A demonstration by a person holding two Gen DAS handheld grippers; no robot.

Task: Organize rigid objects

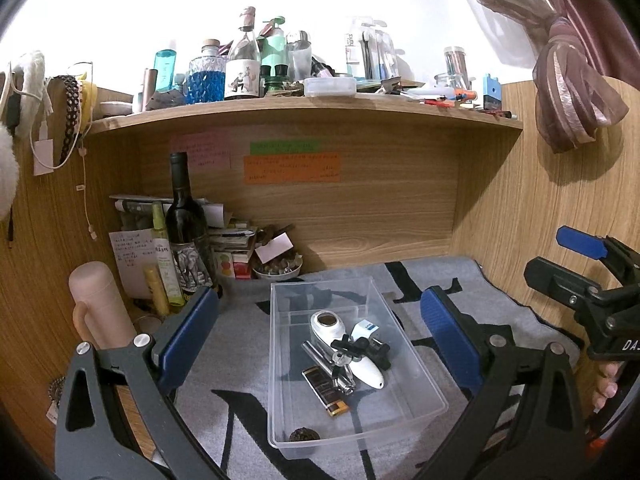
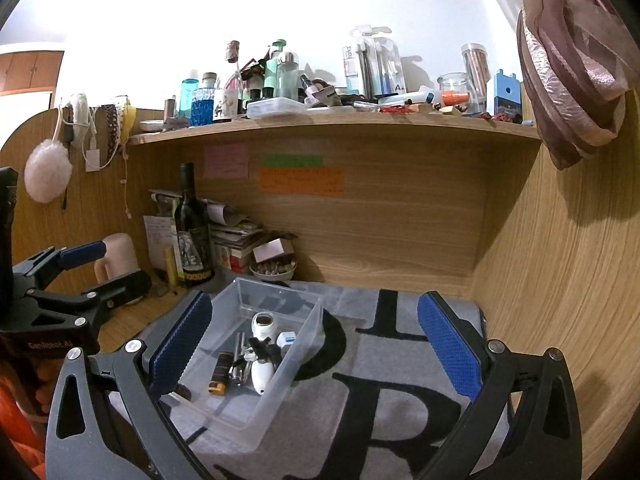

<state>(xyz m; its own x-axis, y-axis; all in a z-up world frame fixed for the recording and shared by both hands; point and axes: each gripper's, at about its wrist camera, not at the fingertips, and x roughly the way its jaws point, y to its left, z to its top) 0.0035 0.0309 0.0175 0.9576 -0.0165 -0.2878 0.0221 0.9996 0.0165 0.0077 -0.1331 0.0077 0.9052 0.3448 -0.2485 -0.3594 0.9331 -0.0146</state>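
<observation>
Grey lettered mat (image 2: 400, 380) under wooden shelf (image 2: 340, 126)

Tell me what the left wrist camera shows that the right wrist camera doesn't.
Only the left wrist view shows the small dark round object in the bin's near corner, and the person's fingertips at the right edge. Only the right wrist view shows the white pompom hanging on the left wall. Both show the clear plastic bin holding the white device, and both hand-held grippers open.
</observation>
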